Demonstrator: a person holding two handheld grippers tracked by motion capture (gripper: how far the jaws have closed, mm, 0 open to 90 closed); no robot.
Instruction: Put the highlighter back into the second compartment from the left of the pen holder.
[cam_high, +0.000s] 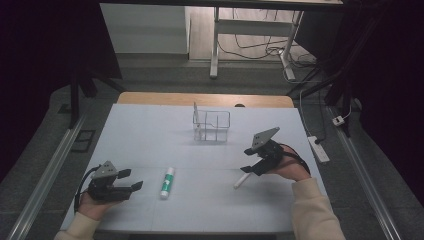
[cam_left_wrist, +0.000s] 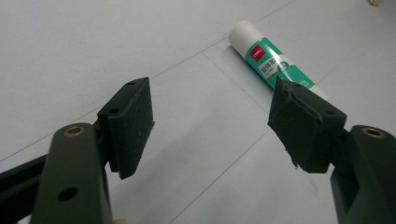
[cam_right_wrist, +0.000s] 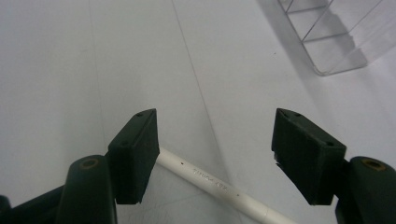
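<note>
A green and white glue stick (cam_high: 167, 182) lies on the white table, a short way right of my left gripper (cam_high: 131, 180). In the left gripper view the glue stick (cam_left_wrist: 273, 63) lies just past the right jaw, and the left gripper (cam_left_wrist: 212, 128) is open with nothing between its jaws. A white pen (cam_high: 241, 180) lies below my right gripper (cam_high: 247, 160). Seen from the right gripper view, the pen (cam_right_wrist: 210, 182) runs across the bottom between the jaws of the open right gripper (cam_right_wrist: 215, 154). A clear divided organiser box (cam_high: 212, 126) stands at the table's far middle.
The organiser box (cam_right_wrist: 336, 37) shows at the top right of the right gripper view. A white stick (cam_high: 195, 114) stands upright in the box's left compartment. A power strip (cam_high: 318, 148) lies on the floor beyond the table's right edge.
</note>
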